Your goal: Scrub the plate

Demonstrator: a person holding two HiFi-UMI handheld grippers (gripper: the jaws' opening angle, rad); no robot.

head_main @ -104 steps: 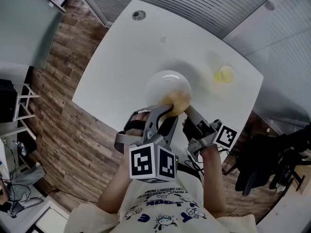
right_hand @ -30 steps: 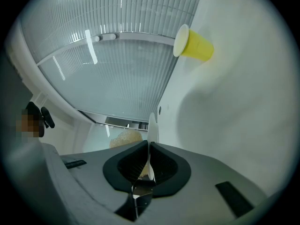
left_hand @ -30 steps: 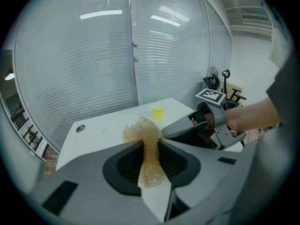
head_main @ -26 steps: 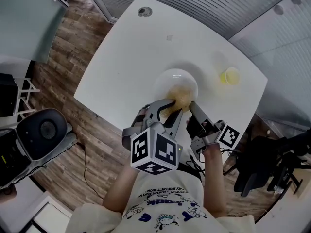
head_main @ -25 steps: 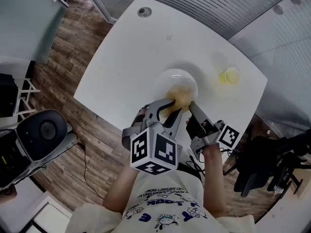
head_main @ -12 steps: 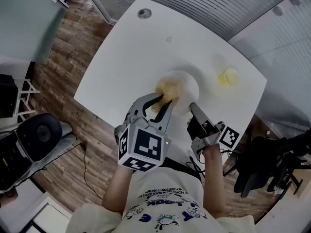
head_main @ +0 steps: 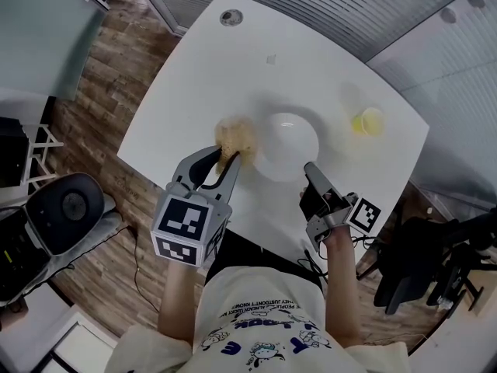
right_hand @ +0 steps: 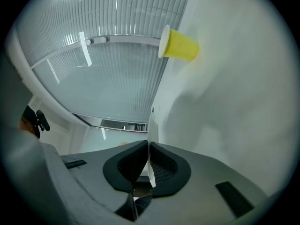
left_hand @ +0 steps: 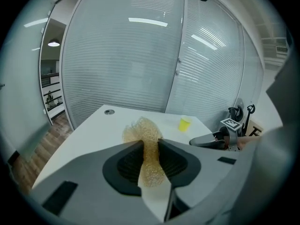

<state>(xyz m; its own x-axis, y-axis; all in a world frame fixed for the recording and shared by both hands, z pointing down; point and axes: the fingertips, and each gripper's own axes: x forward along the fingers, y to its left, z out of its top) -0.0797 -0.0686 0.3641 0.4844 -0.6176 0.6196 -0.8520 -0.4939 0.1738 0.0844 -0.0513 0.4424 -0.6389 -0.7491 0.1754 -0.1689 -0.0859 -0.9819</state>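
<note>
A white plate (head_main: 291, 140) lies on the white table (head_main: 202, 76). My right gripper (head_main: 310, 171) is shut on the plate's near rim, and in the right gripper view that rim (right_hand: 151, 125) runs edge-on between the closed jaws of the right gripper (right_hand: 149, 146). My left gripper (head_main: 225, 155) is shut on a tan mesh scrubber (head_main: 236, 136), held just left of the plate and off its surface. In the left gripper view the scrubber (left_hand: 144, 134) sticks out past the jaws of the left gripper (left_hand: 150, 148).
A yellow cup (head_main: 368, 120) stands on the table to the right of the plate, also showing as the cup (left_hand: 184, 123) and the cup (right_hand: 180, 45). A round cable port (head_main: 231, 18) sits at the table's far corner. Office chairs (head_main: 71, 206) stand on the wooden floor.
My left gripper has carried the scrubber from the plate's near side leftward, off the plate and over the table beside it. The right gripper has kept its hold on the rim.
</note>
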